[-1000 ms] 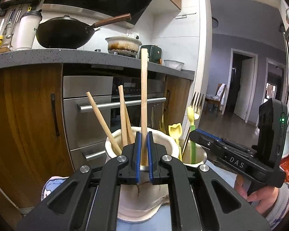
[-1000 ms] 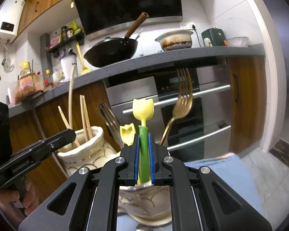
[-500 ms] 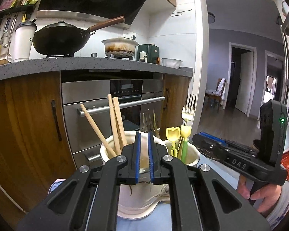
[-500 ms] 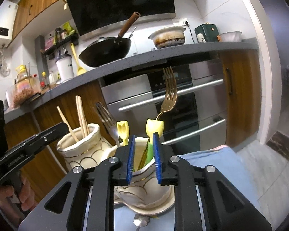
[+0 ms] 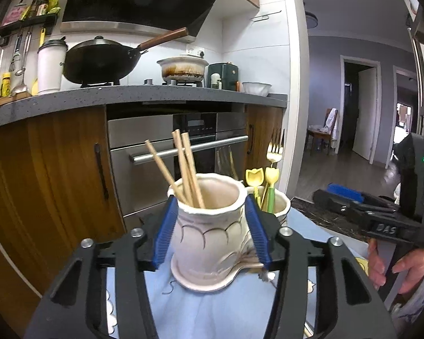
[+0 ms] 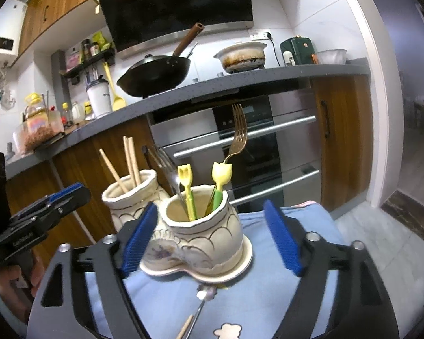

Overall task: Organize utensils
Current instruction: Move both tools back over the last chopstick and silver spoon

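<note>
Cream ceramic holder (image 5: 209, 234) with dark scalloped lines, pale wooden chopsticks (image 5: 188, 175) poking out. Its twin pot (image 6: 203, 226), same cream and scallops, carries two yellow tulip-topped utensils (image 6: 222, 173) with green handles and a gold fork (image 6: 238, 132). Light blue cloth (image 6: 268, 296) underneath, white cartoon print near its front edge. Gripper pads (image 5: 164, 231) bright blue on black frames.

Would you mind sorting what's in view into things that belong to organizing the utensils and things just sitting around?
Belongs to the job:
left pot
chopsticks
right pot
tulip utensils
gold fork
loose utensil on the cloth

Just lying about:
wok
casserole
tumbler
green appliance
</note>
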`<state>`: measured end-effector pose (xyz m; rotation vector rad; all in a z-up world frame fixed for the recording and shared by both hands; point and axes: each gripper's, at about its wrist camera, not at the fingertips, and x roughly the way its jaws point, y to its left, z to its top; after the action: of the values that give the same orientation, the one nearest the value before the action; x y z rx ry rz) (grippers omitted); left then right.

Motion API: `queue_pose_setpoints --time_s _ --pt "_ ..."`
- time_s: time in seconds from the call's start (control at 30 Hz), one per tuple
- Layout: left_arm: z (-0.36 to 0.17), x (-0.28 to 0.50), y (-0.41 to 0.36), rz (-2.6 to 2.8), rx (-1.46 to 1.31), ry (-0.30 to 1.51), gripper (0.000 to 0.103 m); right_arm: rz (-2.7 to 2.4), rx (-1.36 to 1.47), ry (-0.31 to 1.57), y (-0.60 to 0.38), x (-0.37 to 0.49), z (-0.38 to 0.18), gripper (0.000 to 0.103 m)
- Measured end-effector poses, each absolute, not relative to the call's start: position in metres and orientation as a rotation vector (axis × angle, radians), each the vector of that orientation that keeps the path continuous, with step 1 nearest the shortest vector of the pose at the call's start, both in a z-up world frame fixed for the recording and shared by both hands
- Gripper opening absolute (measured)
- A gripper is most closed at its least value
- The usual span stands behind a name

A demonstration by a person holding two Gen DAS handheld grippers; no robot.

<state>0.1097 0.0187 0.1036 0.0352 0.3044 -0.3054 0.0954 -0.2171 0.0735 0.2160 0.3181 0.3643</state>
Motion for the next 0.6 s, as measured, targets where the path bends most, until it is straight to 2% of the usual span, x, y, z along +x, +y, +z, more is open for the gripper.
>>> queue_pose_setpoints --time_s 0.1,0.27,0.4,0.6 --pt "0.105 0.102 0.025 -0.288 0.015 0.309 0.066 0.362 0.201 0.318 -0.215 0.087 0.077 0.091" --pt "0.105 0.087 0.031 -0.263 -0.001 0.310 0.089 0.355 0.185 0.304 -0.215 0.073 0.084 0.096" --pt "0.107 0.076 0.033 -0.256 -0.002 0.314 0.097 0.348 0.177 0.304 -0.216 0.065 0.087 0.098" --pt "0.107 0.061 0.032 -0.248 0.016 0.330 0.097 0.329 0.164 0.320 -0.218 0.056 0.085 0.098"
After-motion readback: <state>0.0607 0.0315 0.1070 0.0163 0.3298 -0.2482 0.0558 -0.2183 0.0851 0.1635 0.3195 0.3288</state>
